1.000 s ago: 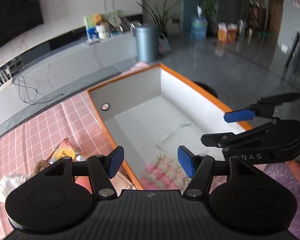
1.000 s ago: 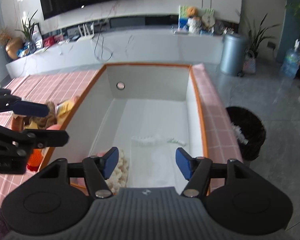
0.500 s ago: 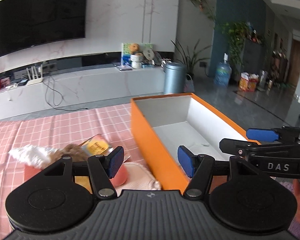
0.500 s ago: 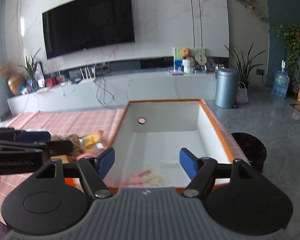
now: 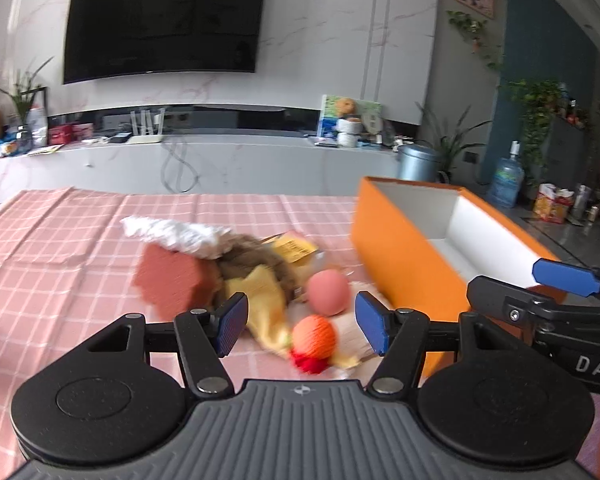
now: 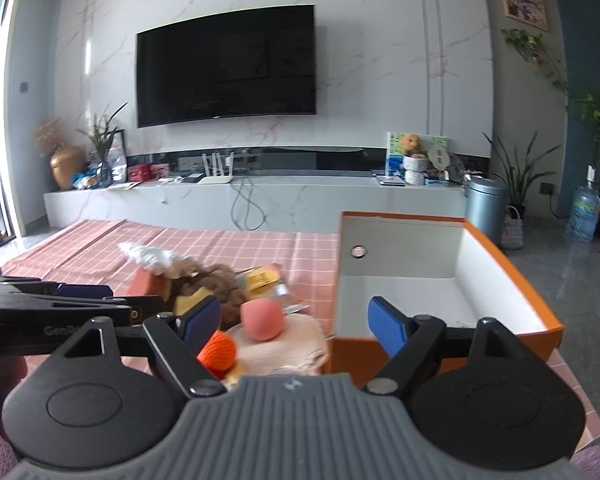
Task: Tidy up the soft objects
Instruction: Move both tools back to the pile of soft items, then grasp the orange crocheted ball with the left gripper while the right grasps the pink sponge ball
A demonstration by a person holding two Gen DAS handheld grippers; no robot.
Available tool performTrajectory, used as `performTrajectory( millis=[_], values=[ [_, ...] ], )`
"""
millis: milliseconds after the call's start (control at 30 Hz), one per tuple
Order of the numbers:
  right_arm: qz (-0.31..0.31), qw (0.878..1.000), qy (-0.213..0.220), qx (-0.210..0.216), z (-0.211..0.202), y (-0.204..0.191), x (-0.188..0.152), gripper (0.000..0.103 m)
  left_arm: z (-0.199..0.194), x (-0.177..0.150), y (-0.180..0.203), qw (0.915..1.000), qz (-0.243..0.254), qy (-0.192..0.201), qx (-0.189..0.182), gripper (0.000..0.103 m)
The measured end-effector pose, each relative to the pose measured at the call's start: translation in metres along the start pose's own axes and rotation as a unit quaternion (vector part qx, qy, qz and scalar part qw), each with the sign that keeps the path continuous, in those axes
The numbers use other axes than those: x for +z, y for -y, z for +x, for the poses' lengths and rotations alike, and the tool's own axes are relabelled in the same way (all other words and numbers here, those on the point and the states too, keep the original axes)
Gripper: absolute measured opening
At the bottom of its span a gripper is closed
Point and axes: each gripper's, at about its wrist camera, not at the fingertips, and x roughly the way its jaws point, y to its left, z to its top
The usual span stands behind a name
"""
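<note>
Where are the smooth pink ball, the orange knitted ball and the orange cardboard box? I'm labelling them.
smooth pink ball point(image 5: 327, 293): left wrist view, middle.
orange knitted ball point(image 5: 313, 337): left wrist view, centre.
orange cardboard box point(image 6: 510, 276): right wrist view, right inner wall.

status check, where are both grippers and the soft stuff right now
Left gripper open, nothing held, facing the soft pile. Right gripper jaws just opening, nothing held. Orange knit ball and pink ball on the cloth beside the orange box. Nothing blocking.

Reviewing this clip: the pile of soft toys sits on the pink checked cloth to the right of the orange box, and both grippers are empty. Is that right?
Not quite. The pile of soft toys lies to the left of the orange box, not the right; both wrist views show this. The rest holds: it sits on the pink checked cloth, and the left gripper and right gripper are empty.
</note>
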Motion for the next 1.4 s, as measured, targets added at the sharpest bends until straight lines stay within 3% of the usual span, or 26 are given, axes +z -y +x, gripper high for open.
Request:
performTrajectory(
  millis=[200,467,700,933,1067,1133,1400],
  values=[
    [-0.03,0.999,-0.005,0.024,0.005,-0.027,-0.009,0.081,-0.01,-0.019,-0.018,0.9994,-0.012,-0.002,0.034,0.073],
    [-0.055,0.998,-0.01,0.032,0.02,-0.046,-0.015,0.08,-0.012,-0.033,-0.04,0.9987,-0.032,-0.012,0.039,0.072],
    [-0.072,0.997,-0.028,0.03,0.042,-0.055,-0.02,0.073,-0.006,-0.038,-0.053,0.9979,-0.052,-0.023,0.032,0.072],
    [-0.09,0.994,-0.054,0.034,0.066,-0.056,-0.026,0.056,0.006,-0.043,-0.06,0.9968,-0.06,-0.051,0.016,0.067],
    [-0.101,0.993,-0.058,0.016,0.08,-0.048,-0.02,0.049,0.014,-0.042,-0.06,0.996,-0.067,-0.059,-0.007,0.067],
    [-0.113,0.992,-0.06,0.017,0.085,-0.044,-0.016,0.04,0.018,-0.039,-0.055,0.9968,-0.053,-0.058,-0.018,0.067],
    [-0.111,0.99,-0.08,0.045,0.107,-0.02,-0.008,0.023,0.048,-0.031,-0.028,0.9955,0.002,-0.072,-0.061,0.066]
  ],
)
